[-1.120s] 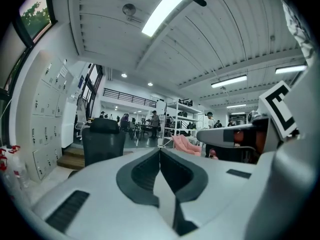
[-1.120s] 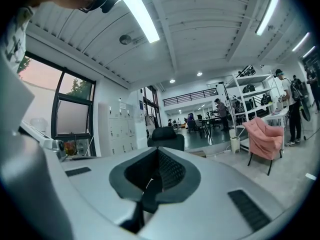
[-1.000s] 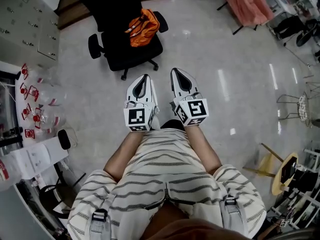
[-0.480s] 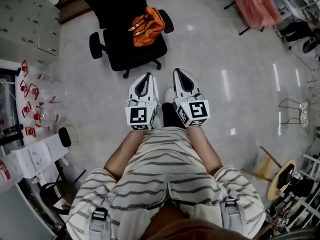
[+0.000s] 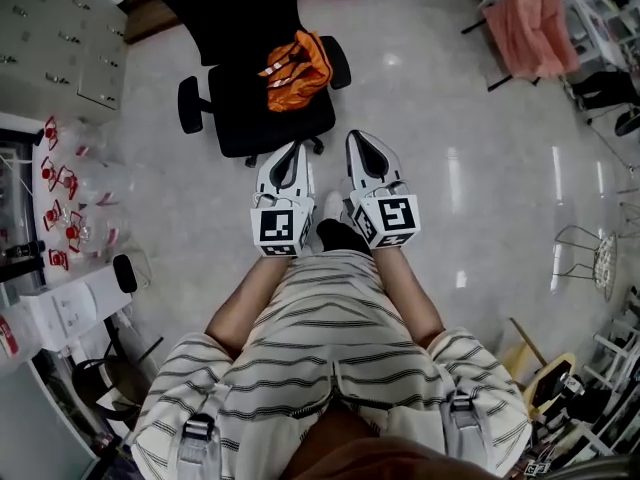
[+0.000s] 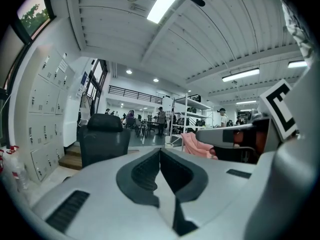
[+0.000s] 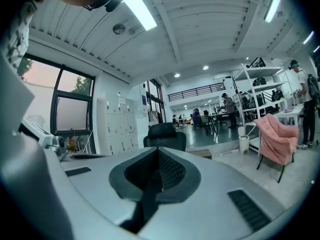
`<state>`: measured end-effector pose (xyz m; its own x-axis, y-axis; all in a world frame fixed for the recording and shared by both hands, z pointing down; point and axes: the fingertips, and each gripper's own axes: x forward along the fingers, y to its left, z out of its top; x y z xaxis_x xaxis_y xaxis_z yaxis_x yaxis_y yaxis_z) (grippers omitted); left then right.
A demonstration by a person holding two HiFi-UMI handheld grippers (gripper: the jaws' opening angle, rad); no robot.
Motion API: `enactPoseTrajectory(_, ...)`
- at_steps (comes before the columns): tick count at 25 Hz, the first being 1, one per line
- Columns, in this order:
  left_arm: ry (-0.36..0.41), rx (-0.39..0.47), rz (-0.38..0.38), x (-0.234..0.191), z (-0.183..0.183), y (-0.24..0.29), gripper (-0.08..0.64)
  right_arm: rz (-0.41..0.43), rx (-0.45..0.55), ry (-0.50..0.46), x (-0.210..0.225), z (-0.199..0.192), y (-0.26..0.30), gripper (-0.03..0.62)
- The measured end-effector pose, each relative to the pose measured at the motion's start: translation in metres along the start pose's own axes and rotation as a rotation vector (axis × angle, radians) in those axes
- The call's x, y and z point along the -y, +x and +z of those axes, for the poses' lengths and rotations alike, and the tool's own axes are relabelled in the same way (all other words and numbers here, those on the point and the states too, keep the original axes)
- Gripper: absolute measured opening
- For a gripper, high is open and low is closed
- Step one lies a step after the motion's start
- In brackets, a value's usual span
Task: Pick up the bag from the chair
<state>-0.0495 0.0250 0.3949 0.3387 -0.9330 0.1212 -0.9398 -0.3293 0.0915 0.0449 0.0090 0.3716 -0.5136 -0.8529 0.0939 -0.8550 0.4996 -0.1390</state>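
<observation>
The left gripper [image 5: 291, 150] is held clenched, jaws met with nothing between them, near the base of the black office chair [image 5: 250, 118] at its 12 o'clock. The orange bag [image 5: 295, 68] is seen lying on the chair's seat, toward its 2 o'clock corner, apart from both tools. The right gripper [image 5: 358, 138] is likewise clenched empty, just beside the left at its 3 o'clock.

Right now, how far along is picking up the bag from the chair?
Done: nothing yet; the orange bag lies on the black chair seat. In hand: the left hand-held gripper and right hand-held gripper point toward the chair, side by side, jaws together and empty, short of the bag. Left: reach it, open, grip, lift.
</observation>
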Motion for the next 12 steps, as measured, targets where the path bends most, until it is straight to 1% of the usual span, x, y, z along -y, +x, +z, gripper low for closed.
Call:
enactPoseTrajectory(7, 0.01, -0.015, 0.037, -0.004, 0.008, 0.051, 0.023, 0.042, -0.013, 0.01, 0.034, 0.006, 0.039, 0.018)
enactPoseTrajectory(12, 0.025, -0.035, 0.05, 0.004, 0.007, 0.081, 0.023, 0.06, -0.026, 0.029, 0.062, 0.005, 0.055, 0.018)
